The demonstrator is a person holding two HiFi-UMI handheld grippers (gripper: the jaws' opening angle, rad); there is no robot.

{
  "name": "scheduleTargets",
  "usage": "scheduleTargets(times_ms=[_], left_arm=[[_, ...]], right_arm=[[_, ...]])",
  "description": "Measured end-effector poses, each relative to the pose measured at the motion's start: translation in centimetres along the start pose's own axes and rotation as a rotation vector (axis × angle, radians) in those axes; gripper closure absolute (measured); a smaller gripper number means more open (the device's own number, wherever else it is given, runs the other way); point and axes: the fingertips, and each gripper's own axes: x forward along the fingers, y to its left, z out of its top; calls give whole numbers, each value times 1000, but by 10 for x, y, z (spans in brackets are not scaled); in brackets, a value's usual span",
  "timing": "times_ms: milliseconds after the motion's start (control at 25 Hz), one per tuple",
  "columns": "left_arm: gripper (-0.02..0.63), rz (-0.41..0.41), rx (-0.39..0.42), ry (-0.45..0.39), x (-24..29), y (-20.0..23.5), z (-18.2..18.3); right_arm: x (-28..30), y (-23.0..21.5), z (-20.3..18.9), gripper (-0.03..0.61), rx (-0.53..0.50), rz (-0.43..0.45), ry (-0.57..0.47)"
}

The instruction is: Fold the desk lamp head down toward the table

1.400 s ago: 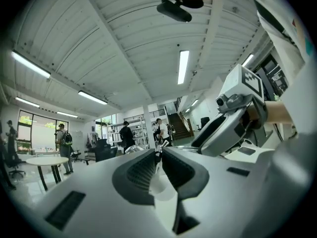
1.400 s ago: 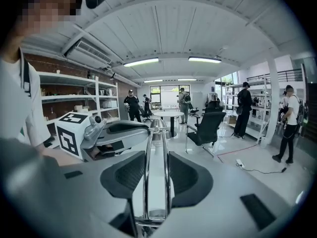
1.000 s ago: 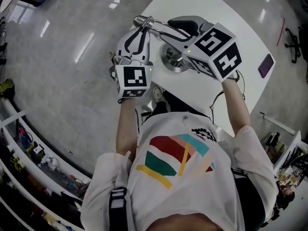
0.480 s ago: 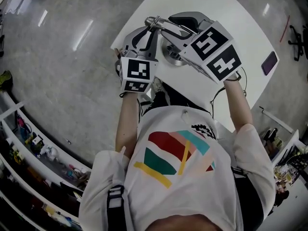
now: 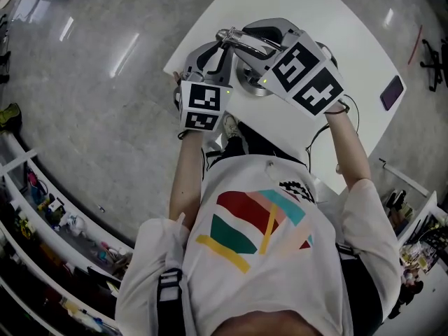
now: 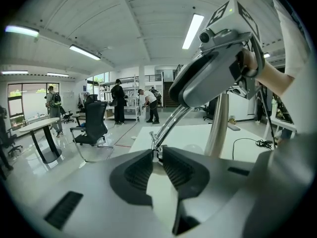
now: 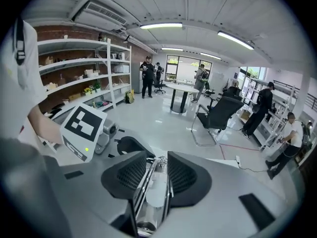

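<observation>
The desk lamp stands on a white table (image 5: 336, 12), its round chrome base (image 5: 250, 84) below my grippers. Its chrome arm (image 5: 246, 43) runs from a joint (image 5: 225, 33) at the left across to the right. My left gripper (image 5: 218, 44) is shut on that joint; in the left gripper view the jaws (image 6: 157, 152) pinch it, with the arm (image 6: 171, 125) rising away beside the upright post (image 6: 218, 128). My right gripper (image 5: 269, 40) is shut on the arm, whose twin rods (image 7: 148, 182) lie between its pads. I cannot pick out the lamp head.
A purple flat object (image 5: 390, 94) lies near the table's right edge, and a black cable (image 6: 247, 142) trails over the tabletop. The table corner (image 5: 170, 67) is close to my left gripper. Shelves (image 5: 42, 215), an office chair (image 7: 218, 114) and standing people (image 6: 119, 100) are around.
Both grippers, holding the lamp arm, have shifted a little to the right and farther over the table. The left gripper has drawn closer to the right one.
</observation>
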Motion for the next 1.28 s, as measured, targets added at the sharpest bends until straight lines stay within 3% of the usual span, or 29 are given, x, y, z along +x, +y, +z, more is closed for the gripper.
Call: scheduleTargets(times_ms=[160,240,320,520,640,720,800,1040,1280], left_arm=[[520,-32,-25,25,11,1,-13],[520,-33,-96,14,7,3,-11],[522,19,-121,-54,-7,8,6],[546,103,-147,-334,-59,24,102],[569,144,-149,-465,-94,36,160],[569,146,-148,-524,-112,37,189],[569,143,-148,-558,-125,30,205],[569,102,-94,-578,-129,-8,223],[569,54,-94,-588,-121,-25,226]], right_arm=[[-5,-3,5,436,122,93,-137],[-23,-5,21,436,168,82,-226],[-46,-8,40,436,181,42,-313],[-115,-24,74,436,230,-104,-604],[-163,-39,80,436,309,-290,-796],[-189,-43,73,436,356,-411,-869],[-201,-39,62,436,390,-469,-881],[-204,-29,27,436,467,-491,-839],[-204,-29,13,437,453,-543,-778]])
